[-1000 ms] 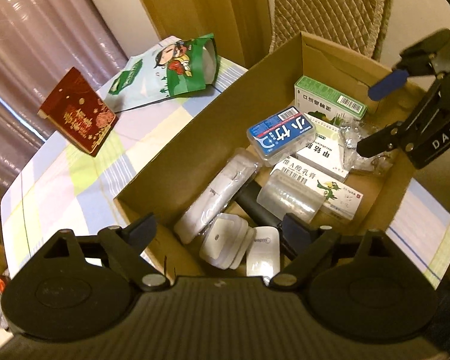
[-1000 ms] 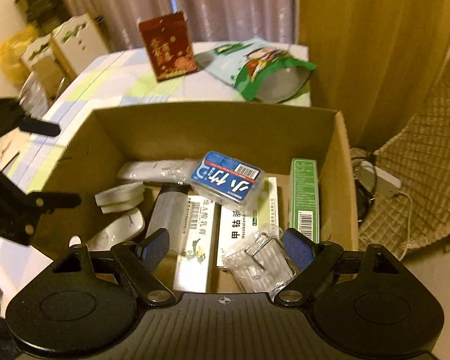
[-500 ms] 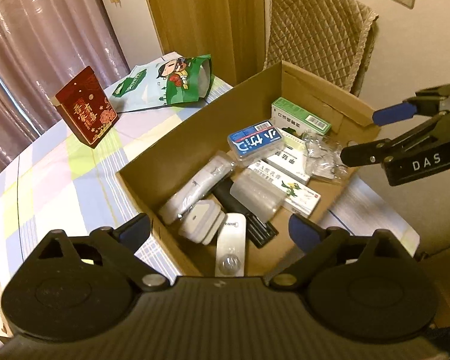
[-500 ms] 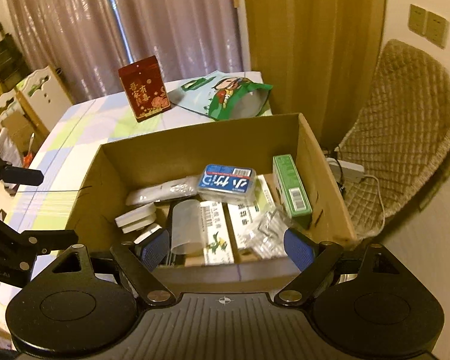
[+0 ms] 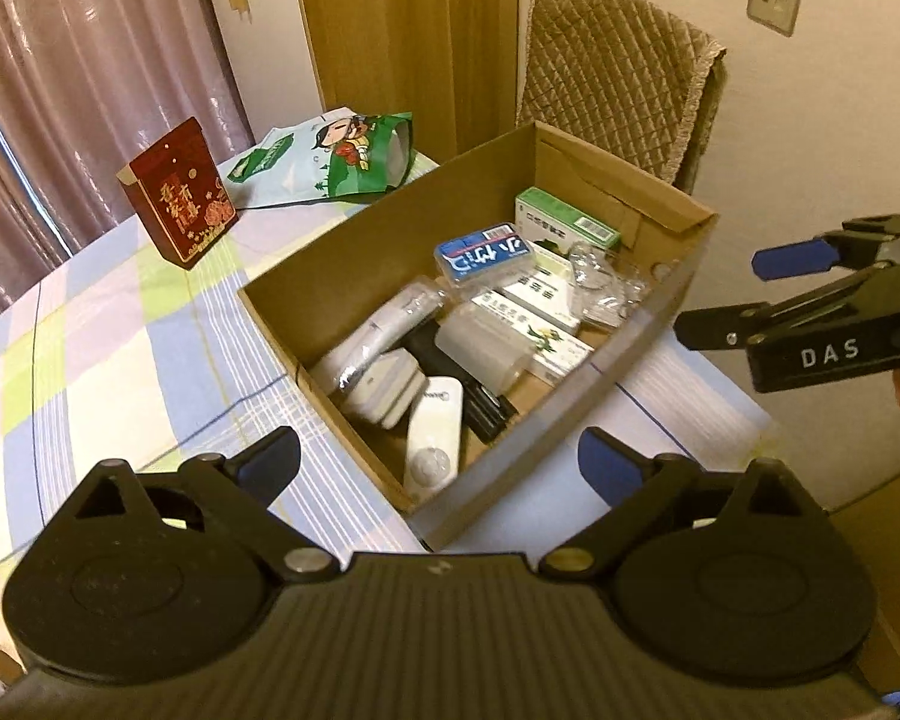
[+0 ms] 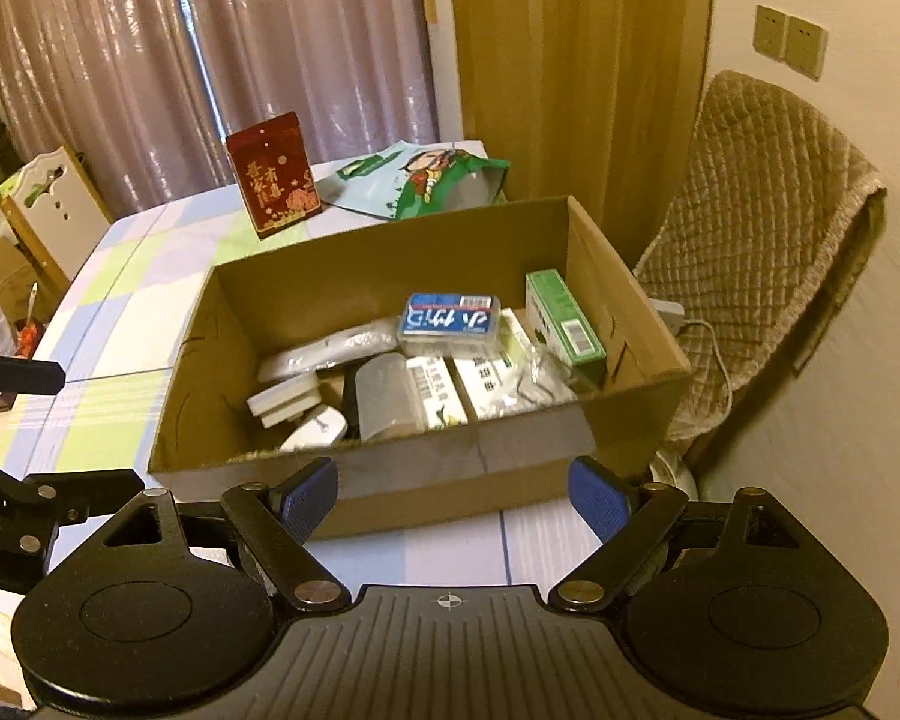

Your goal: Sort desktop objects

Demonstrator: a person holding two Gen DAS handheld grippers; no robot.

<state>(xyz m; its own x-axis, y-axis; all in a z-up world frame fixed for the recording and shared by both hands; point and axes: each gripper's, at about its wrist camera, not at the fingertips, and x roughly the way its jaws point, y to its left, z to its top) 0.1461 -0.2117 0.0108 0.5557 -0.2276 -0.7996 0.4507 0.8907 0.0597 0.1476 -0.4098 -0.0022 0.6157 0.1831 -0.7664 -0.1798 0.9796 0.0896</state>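
Observation:
An open cardboard box [image 5: 354, 276] [image 6: 522, 468] stands on the checked tablecloth and holds several items: a blue floss case [image 5: 485, 252] [image 6: 450, 317], a green medicine box [image 5: 564, 222] [image 6: 564, 318], white medicine boxes [image 6: 486, 378], a clear plastic cup [image 5: 480, 351] [image 6: 387, 393], white pads [image 5: 390, 387] [image 6: 285, 399] and a crumpled clear wrapper [image 5: 603, 291]. My left gripper [image 5: 438, 459] is open and empty, above the box's near corner. My right gripper [image 6: 453, 495] is open and empty, before the box's near wall; it also shows in the left wrist view [image 5: 744, 294].
A red gift box [image 5: 177, 195] [image 6: 273, 174] stands upright and a green-white snack bag [image 5: 330, 159] [image 6: 417, 180] lies on the table beyond the cardboard box. A quilted chair [image 5: 618, 78] [image 6: 756, 228] stands past the table's edge. Curtains hang behind.
Both grippers have pulled back and up from over the box's contents, so the whole box and more table now show. Both stay open and empty. Nothing in the box has moved.

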